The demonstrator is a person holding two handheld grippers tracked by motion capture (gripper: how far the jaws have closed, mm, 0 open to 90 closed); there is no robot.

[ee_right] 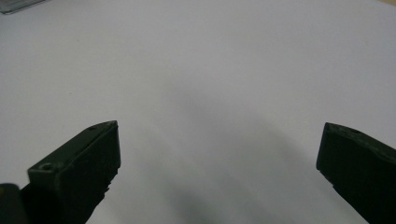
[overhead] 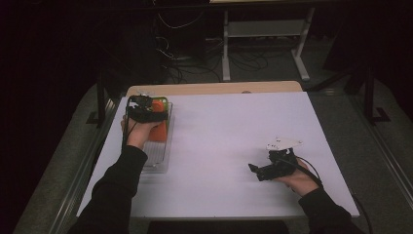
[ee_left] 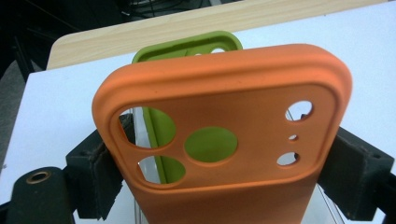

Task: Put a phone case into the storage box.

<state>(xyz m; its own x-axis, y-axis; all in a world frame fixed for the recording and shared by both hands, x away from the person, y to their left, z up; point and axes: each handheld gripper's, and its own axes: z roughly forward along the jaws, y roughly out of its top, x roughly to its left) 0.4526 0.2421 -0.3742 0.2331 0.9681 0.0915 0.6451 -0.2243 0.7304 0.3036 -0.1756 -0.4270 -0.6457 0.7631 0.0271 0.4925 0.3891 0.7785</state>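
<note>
Left gripper view: orange phone case (ee_left: 224, 140) between the left hand-held gripper (ee_left: 219, 172) jaws, pads at its two edges.
Held upright over clear tray (overhead: 158, 156), green case (ee_left: 187, 46) just behind; right hand-held gripper (ee_right: 219, 163) spread wide, well apart from tray, over bare worktop (overhead: 234, 131).

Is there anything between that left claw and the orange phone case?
Nothing visible. The orange phone case already sits between the left gripper jaws, over the clear tray, with a green case standing just behind it.

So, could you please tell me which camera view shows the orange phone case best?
The left gripper view: the orange phone case stands close up between the jaws, camera cutouts clear. The high view shows a small orange patch under the left gripper. The right gripper view faces bare table.
</note>
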